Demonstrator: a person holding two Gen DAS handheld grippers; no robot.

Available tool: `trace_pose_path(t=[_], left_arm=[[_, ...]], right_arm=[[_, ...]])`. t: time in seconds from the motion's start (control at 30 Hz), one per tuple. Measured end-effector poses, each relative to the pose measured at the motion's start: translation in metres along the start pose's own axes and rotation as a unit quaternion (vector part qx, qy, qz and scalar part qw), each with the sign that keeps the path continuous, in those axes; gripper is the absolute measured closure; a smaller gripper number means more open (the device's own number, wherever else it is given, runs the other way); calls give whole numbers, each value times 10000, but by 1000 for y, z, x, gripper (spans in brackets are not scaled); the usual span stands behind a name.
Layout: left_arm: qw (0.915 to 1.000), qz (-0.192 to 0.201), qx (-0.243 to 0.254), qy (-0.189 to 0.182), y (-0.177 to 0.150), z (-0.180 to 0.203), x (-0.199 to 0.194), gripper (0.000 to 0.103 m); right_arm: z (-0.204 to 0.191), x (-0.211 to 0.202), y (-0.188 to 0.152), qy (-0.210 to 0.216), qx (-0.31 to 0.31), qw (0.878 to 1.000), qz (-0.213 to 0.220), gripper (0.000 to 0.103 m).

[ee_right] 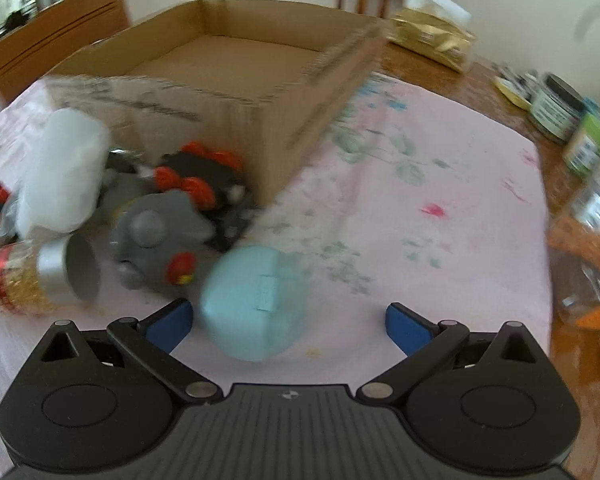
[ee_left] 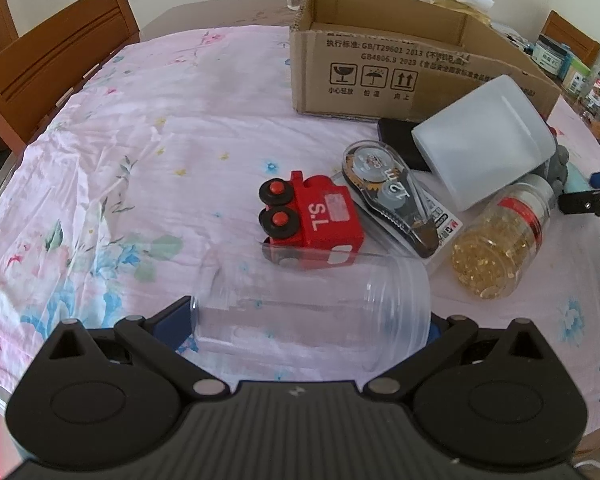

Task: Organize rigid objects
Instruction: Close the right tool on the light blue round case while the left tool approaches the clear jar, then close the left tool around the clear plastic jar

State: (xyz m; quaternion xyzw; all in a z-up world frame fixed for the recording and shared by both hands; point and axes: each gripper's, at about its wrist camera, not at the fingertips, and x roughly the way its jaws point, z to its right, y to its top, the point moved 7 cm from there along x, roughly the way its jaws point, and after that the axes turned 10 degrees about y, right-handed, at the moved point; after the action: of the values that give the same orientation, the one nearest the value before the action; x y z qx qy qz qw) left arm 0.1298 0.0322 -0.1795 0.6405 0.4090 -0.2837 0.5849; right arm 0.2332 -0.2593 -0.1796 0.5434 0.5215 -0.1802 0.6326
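My left tongs (ee_left: 312,326) sit low over the table (ee_left: 140,140), spread wide with a clear plastic jar (ee_left: 312,312) lying on its side between the blue pads; the jar fills the gap from one pad to the other, so I read it as held across its length. My right tongs (ee_right: 288,326) are also low and level, spread wide and holding nothing. A pale blue egg-shaped case (ee_right: 256,300) lies between them, close against the left pad and well apart from the right one.

I take the cardboard box (ee_left: 380,76) as my landmark. It stands open at the far side of the pink floral cloth. In front of it, towards my left tongs, a red toy train (ee_left: 316,220) lies tipped on its side, just beyond the jar. Beside the train, on the side nearer the box, is a correction tape dispenser (ee_left: 392,196) on its card. A frosted white container (ee_left: 484,140) lies tilted against the box's near corner, over a dark flat item I cannot identify. A bottle of golden capsules (ee_left: 496,240) lies on its side just in front of that container.

The right wrist view is blurred. At the box's near corner it shows a grey toy (ee_right: 156,236) and a black toy with orange-red wheels (ee_right: 208,184), touching each other. Both crowd the space left of the blue case.
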Motion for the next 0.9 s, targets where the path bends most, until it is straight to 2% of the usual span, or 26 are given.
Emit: trace_pose_path(t=[0.2, 0.27, 0.33, 0.4, 0.53, 0.6, 0.9], left_arm=[[10000, 64, -5, -3, -1, 0, -1, 0], [10000, 61, -5, -2, -1, 0, -1, 0], [10000, 65, -4, -4, -1, 0, -1, 0], [10000, 63, -4, -4, -1, -1, -1, 0], [10000, 73, 5, -7, -1, -1, -1, 0], [10000, 77, 14, -16, -1, 0, -2, 0], [10000, 31, 10, 7, -1, -1, -2, 0]], right_arm=[[13, -6, -4, -130, 193, 9997, -49, 0], [7, -2, 0, -96, 12, 9999, -44, 0], [1, 0, 5, -70, -232, 9997, -6, 5], [-5, -1, 9, 32, -364, 9993, 21, 20], [-10, -3, 13, 142, -456, 9989, 15, 33], [-12, -4, 14, 162, -493, 9987, -2, 44], [-15, -8, 8, -58, -290, 9995, -114, 45]])
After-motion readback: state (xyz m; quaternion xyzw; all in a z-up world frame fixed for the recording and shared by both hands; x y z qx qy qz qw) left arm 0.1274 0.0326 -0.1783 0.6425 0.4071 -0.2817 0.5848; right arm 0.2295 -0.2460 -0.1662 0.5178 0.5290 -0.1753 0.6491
